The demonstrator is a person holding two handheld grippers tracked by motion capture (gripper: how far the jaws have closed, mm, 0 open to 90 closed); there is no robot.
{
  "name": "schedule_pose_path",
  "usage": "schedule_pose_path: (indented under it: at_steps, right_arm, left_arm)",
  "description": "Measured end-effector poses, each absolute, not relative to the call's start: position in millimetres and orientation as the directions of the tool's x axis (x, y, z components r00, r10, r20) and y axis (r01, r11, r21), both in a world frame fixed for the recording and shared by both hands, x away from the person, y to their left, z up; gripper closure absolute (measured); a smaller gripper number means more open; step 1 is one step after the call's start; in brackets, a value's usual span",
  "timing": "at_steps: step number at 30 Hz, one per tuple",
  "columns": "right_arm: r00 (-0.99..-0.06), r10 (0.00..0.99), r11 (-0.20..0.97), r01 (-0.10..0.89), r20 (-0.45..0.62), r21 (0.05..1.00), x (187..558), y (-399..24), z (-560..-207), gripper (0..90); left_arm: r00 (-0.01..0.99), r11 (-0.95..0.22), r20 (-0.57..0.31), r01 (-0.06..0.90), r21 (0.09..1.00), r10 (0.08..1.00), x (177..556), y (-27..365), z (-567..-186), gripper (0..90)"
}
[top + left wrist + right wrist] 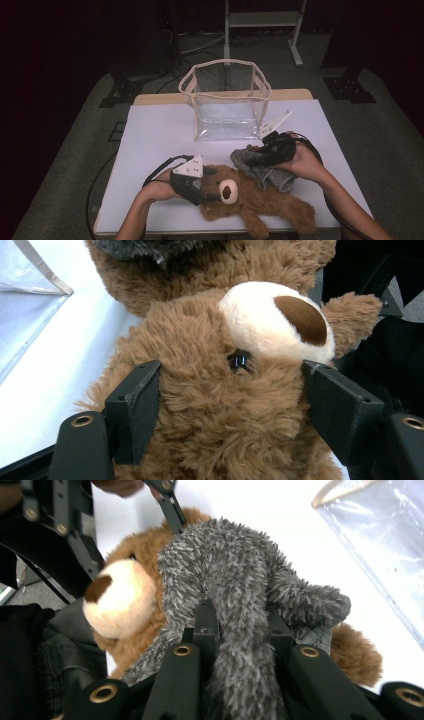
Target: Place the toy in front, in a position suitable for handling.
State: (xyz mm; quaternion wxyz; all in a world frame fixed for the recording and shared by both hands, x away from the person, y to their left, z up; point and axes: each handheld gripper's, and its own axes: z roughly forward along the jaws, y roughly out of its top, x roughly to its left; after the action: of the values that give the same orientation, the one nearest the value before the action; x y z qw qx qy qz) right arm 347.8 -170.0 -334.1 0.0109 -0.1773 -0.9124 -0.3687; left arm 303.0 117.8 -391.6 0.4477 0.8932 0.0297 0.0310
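- Down at the near edge of the white table (160, 130) lies a brown teddy bear (250, 200), flat on its back, cream muzzle turned up, legs trailing toward the near right corner
- The left gripper (200, 192) is on the bear's head from the left side of the table, grey three-cornered plate on top, cable looping back beside the forearm
- In the left gripper view the teddy bear (210, 405) bulges between the two black jaws, one at each side of the head, fur meeting both inner faces; the glossy black eye and the cream snout with its brown nose sit just above the jaw line
- So the left jaws stand partly spread with the head between them, and the fur touches both pads; how hard they squeeze I cannot tell
- Over to the right gripper (260, 157): it comes in from the right, hand wrapped round its body, and it has a grey fuzzy cloth (265, 170) in its bite
- In the right gripper view the grey fuzzy cloth (235, 595) runs straight down between the narrow-set jaws, pinched tight, its upper part draped over the bear's head and shoulder
- The cloth rests on the bear's upper body, touching it, just right of the muzzle
- Behind both, toward the middle of the table, a clear plastic bag (225, 100) with beige trim stands upright, mouth open, apart from the bear
- In the right gripper view the bag's transparent wall (380, 540) sits at the upper right, clear of the cloth
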Motion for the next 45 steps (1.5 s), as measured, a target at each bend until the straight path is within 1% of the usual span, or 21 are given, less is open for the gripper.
schedule_pose_path:
  at_steps: [4, 7, 9, 12, 15, 16, 20, 22, 23, 27, 29, 30, 32, 34, 38, 40, 41, 42, 45]
  right_arm:
    - [-0.942, 0.297, 0.699, 0.326, 0.156, 0.636, 344, -165, -347, 73.9]
    - [-0.951, 0.267, 0.708, 0.305, 0.158, 0.637, 336, -161, -353, 74.0]
    - [-0.953, 0.253, 0.705, 0.298, 0.165, 0.643, 327, -162, -351, 73.9]
    - [-0.956, 0.25, 0.708, 0.289, 0.154, 0.644, 327, -166, -348, 73.9]
    - [-0.948, 0.287, 0.686, 0.305, 0.14, 0.661, 328, -178, -339, 73.9]
    - [-0.941, 0.315, 0.673, 0.315, 0.125, 0.669, 330, -188, -334, 73.9]
    - [-0.929, 0.35, 0.66, 0.337, 0.122, 0.671, 330, -202, -331, 73.9]
    - [-0.928, 0.349, 0.662, 0.342, 0.13, 0.667, 330, -202, -333, 73.9]
    - [-0.933, 0.332, 0.67, 0.338, 0.14, 0.661, 326, -200, -341, 73.9]
    - [-0.941, 0.299, 0.669, 0.324, 0.158, 0.669, 317, -192, -350, 74.0]
    - [-0.942, 0.295, 0.669, 0.323, 0.16, 0.669, 314, -190, -351, 74.0]
    - [-0.95, 0.268, 0.675, 0.302, 0.157, 0.673, 309, -188, -352, 74.1]
    - [-0.953, 0.259, 0.677, 0.295, 0.157, 0.674, 306, -187, -352, 74.1]
    - [-0.957, 0.253, 0.682, 0.282, 0.144, 0.675, 302, -187, -350, 74.0]
    - [-0.952, 0.281, 0.661, 0.286, 0.124, 0.694, 307, -195, -341, 74.1]
    - [-0.934, 0.336, 0.632, 0.318, 0.12, 0.707, 315, -202, -338, 74.1]
    - [-0.934, 0.336, 0.632, 0.318, 0.12, 0.707, 315, -202, -338, 74.1]
    - [-0.929, 0.343, 0.63, 0.339, 0.141, 0.699, 320, -203, -345, 74.1]
    - [-0.929, 0.336, 0.638, 0.345, 0.155, 0.688, 319, -200, -353, 74.0]
  left_arm:
    - [0.993, -0.589, 0.041, 0.034, 0.808, 0.113, 306, 121, -387, 25.9]
    - [0.988, -0.576, 0.051, 0.041, 0.816, 0.143, 307, 125, -383, 24.2]
    - [0.989, -0.567, 0.034, 0.055, 0.822, 0.145, 307, 125, -383, 23.4]
    - [0.99, -0.575, 0.025, 0.059, 0.816, 0.137, 306, 123, -386, 23.6]
    - [0.994, -0.592, 0.017, 0.049, 0.804, 0.105, 305, 121, -389, 25.8]
    - [0.994, -0.596, 0.017, 0.049, 0.802, 0.104, 306, 121, -390, 25.8]
    - [0.994, -0.587, 0.0, 0.062, 0.807, 0.106, 306, 121, -390, 25.7]
    - [0.994, -0.588, 0.001, 0.062, 0.807, 0.106, 306, 121, -389, 25.6]
    - [0.994, -0.586, 0.006, 0.06, 0.808, 0.11, 307, 122, -387, 24.8]
    - [0.991, -0.569, 0.014, 0.063, 0.82, 0.13, 308, 123, -382, 21.0]
    - [0.99, -0.56, 0.015, 0.067, 0.826, 0.141, 309, 125, -380, 20.9]
    - [0.989, -0.553, 0.013, 0.072, 0.83, 0.148, 310, 125, -379, 20.5]
    - [0.987, -0.532, -0.001, 0.088, 0.842, 0.162, 313, 126, -377, 20.5]
    - [0.988, -0.546, -0.009, 0.093, 0.833, 0.155, 314, 125, -380, 20.9]
    - [0.99, -0.553, -0.047, 0.114, 0.825, 0.134, 313, 121, -387, 23.4]
    - [0.99, -0.556, -0.047, 0.112, 0.823, 0.13, 312, 123, -386, 23.5]
    - [0.991, -0.558, -0.045, 0.11, 0.823, 0.129, 312, 123, -386, 23.5]
    - [0.99, -0.557, -0.045, 0.112, 0.823, 0.133, 312, 123, -386, 23.5]
    - [0.989, -0.555, -0.049, 0.119, 0.824, 0.139, 312, 124, -386, 23.0]
